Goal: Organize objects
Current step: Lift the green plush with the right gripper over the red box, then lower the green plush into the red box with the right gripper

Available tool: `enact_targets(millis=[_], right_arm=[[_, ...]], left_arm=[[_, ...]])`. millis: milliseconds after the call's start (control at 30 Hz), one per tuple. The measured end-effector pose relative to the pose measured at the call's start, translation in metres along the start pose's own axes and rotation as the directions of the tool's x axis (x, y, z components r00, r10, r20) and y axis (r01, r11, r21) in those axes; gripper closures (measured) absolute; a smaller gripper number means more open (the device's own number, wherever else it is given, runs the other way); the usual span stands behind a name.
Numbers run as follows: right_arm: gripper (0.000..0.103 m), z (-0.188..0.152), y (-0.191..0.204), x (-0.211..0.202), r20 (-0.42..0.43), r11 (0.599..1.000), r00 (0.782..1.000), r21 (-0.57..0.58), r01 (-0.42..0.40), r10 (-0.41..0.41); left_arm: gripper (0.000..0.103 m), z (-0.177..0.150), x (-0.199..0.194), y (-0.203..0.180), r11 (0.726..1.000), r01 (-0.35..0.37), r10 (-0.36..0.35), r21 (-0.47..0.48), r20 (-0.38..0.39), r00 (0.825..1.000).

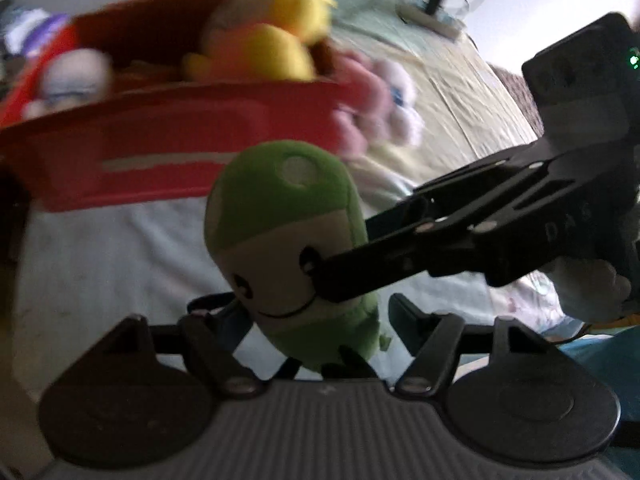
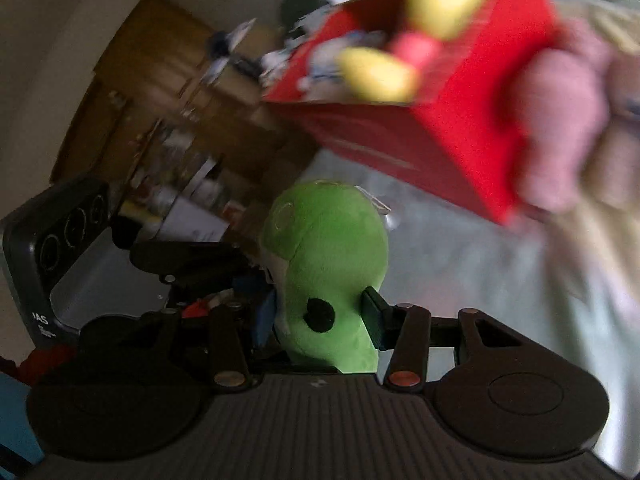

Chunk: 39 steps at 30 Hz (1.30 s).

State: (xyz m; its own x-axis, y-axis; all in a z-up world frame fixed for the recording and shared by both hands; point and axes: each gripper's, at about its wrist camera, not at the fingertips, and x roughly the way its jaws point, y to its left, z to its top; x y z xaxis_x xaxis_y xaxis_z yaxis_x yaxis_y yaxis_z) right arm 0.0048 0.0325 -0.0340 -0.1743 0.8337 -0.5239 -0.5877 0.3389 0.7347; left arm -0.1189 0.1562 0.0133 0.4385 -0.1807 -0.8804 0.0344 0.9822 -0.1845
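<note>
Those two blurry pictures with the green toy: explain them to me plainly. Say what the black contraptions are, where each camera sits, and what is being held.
No robot here: a person holds a two-finger gripper in each hand, each with a wide-angle camera looking along its fingers. One picture comes from the left gripper, the other from the right gripper. Both grip the same green plush toy; in the left view the right gripper reaches in from the side and pinches its face. Behind it, on a pale bed cover, stands a red box holding a yellow plush and other soft toys. A pink plush lies against its end. Motion blurs the background.
</note>
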Motion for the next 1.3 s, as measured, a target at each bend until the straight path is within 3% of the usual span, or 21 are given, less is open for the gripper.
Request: enact_targets(millis=[200, 367, 500, 633, 767, 900, 1033, 1100, 1167, 1300], right_arm=[[0.054, 0.038, 0.047, 0.037, 0.062, 0.996, 0.997, -0.074, -0.047, 0.051], [0.054, 0.078, 0.068, 0.045, 0.214, 0.996, 0.976, -0.091, -0.011, 0.030], [0.054, 0.098, 0.078, 0.045, 0.343, 0.996, 0.939, -0.069, 0.055, -0.028], [0.054, 0.101, 0.076, 0.039, 0.460, 0.990, 0.879, 0.002, 0.142, -0.127], [0.054, 0.106, 0.061, 0.041, 0.516, 0.971, 0.823, 0.121, 0.204, -0.237], [0.055, 0.112, 0.041, 0.048, 0.506, 0.938, 0.795, 0.253, 0.235, -0.336], [0.056, 0.124, 0.023, 0.060, 0.464, 0.901, 0.781, 0.324, 0.289, -0.418], [0.056, 0.126, 0.014, 0.063, 0.420, 0.873, 0.783, 0.376, 0.309, -0.458], [0.056, 0.127, 0.002, 0.069, 0.378, 0.852, 0.799, 0.434, 0.293, -0.467], [0.056, 0.133, 0.005, 0.080, 0.312, 0.835, 0.808, 0.423, 0.353, -0.500]], left_arm=[[0.032, 0.015, -0.065, 0.064, 1.000, -0.023, 0.024, -0.007, 0.155, 0.988], [0.032, 0.058, -0.098, 0.101, 0.998, -0.008, -0.011, 0.061, 0.296, 0.955], [0.032, 0.090, -0.098, 0.127, 0.990, 0.055, -0.099, 0.128, 0.368, 0.925], [0.032, 0.121, -0.084, 0.149, 0.976, 0.127, -0.188, 0.178, 0.392, 0.901], [0.032, 0.146, -0.053, 0.165, 0.961, 0.213, -0.265, 0.176, 0.369, 0.891], [0.032, 0.165, -0.015, 0.182, 0.951, 0.288, -0.310, 0.116, 0.305, 0.900], [0.033, 0.172, 0.013, 0.193, 0.961, 0.263, -0.275, 0.081, 0.259, 0.926], [0.033, 0.171, 0.023, 0.198, 0.970, 0.236, -0.243, 0.061, 0.236, 0.941], [0.033, 0.165, 0.024, 0.202, 0.976, 0.210, -0.217, 0.054, 0.231, 0.948], [0.033, 0.153, 0.022, 0.210, 0.988, 0.143, -0.151, 0.050, 0.235, 0.960]])
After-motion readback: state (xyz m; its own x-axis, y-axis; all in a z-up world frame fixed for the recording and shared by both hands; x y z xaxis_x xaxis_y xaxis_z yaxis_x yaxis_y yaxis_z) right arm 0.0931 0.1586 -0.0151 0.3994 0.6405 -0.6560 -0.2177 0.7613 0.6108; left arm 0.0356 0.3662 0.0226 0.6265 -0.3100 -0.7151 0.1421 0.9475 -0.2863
